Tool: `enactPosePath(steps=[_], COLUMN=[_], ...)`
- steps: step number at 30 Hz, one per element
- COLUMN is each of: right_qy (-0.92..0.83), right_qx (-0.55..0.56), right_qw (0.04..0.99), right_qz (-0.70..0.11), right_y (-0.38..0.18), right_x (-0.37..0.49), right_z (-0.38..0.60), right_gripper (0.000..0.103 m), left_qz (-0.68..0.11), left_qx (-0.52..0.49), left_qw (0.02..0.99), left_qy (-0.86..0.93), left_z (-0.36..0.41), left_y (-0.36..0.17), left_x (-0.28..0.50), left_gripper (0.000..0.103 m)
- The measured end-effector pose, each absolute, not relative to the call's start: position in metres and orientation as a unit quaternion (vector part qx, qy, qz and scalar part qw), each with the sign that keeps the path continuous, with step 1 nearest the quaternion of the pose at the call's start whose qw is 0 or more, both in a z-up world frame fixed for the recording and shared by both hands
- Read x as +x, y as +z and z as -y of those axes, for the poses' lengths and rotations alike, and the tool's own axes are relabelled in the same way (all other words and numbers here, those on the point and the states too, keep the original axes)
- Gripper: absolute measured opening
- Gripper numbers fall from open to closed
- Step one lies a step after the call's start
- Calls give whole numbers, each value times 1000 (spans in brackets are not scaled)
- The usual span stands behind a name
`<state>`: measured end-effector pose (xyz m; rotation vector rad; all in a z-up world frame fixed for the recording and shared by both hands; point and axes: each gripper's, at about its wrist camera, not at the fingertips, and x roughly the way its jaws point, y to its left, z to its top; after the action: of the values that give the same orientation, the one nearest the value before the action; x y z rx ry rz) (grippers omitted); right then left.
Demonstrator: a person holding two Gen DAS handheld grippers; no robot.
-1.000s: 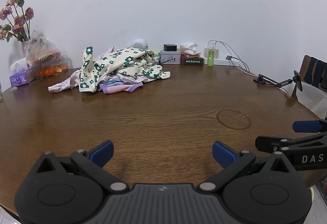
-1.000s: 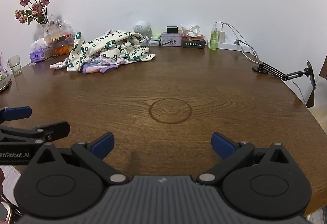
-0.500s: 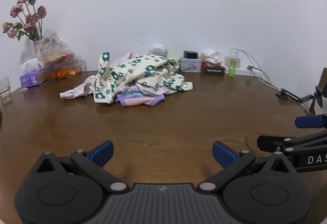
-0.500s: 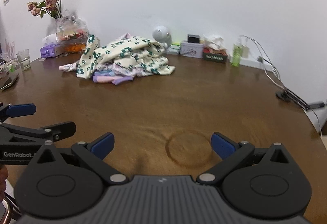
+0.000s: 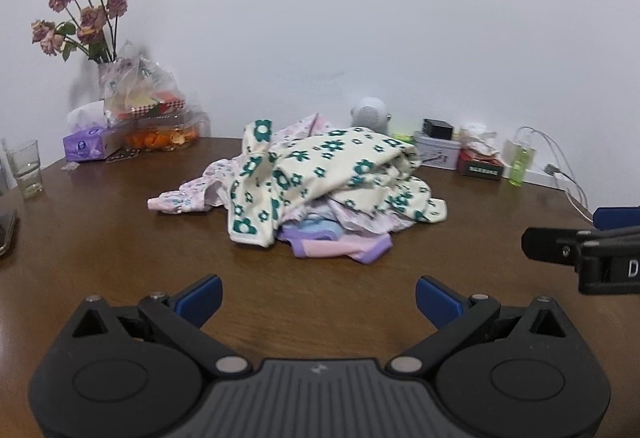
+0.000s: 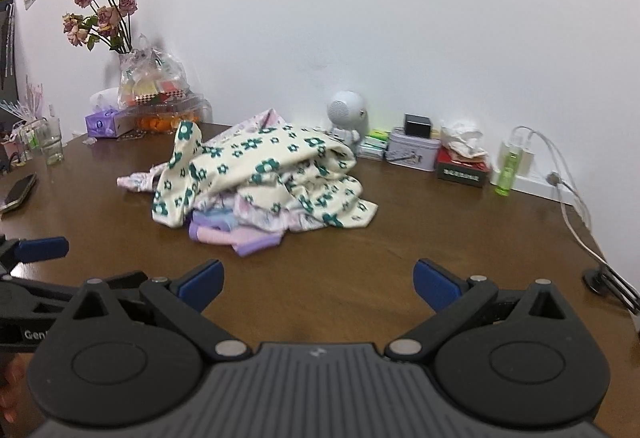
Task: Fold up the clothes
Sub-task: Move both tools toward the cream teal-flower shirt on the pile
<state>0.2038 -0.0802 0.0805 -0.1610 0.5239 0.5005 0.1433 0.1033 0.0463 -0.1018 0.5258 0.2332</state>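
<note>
A heap of clothes lies on the far half of the round brown table [image 5: 120, 238]. On top is a cream garment with green flowers [image 5: 320, 166] [image 6: 260, 162]. Under it show a pale pink printed piece [image 5: 180, 198] and a purple and pink piece [image 5: 340, 248] [image 6: 240, 236]. My left gripper [image 5: 318, 298] is open, hovering over bare wood short of the heap. My right gripper [image 6: 318, 280] is open too, just in front of the heap's near edge. Each gripper shows at the side of the other's view, and neither holds anything.
Along the wall stand a vase of dried roses [image 5: 80, 18], a bag of snacks [image 5: 148, 102], a tissue box [image 5: 86, 146], a small white speaker [image 6: 346, 114], tins [image 6: 412, 154], a green bottle [image 6: 506, 170] and cables [image 6: 576, 214]. A glass [image 5: 26, 168] and a phone [image 6: 18, 190] lie left.
Both grippers have moved forward and leftward across the table toward the heap, which looms larger and more central. Both stayed open. The ring mark in the wood has passed out of view.
</note>
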Motion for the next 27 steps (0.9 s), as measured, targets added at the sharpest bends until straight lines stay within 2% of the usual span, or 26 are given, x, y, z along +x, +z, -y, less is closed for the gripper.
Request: enactPosePath(steps=[12, 27], right_qy=[251, 237], right_qx=[-83, -25], right_qw=[920, 896], right_qz=[-289, -375], right_y=[78, 53], right_x=[297, 446], right_z=[21, -33], right_gripper=[103, 103], left_qz=[-274, -305], left_qx=[-44, -48], left_qw=[946, 928], left_qy=[167, 209], left_z=[-159, -206], left_y=[57, 52], left_x=[233, 347], left_gripper=[103, 102])
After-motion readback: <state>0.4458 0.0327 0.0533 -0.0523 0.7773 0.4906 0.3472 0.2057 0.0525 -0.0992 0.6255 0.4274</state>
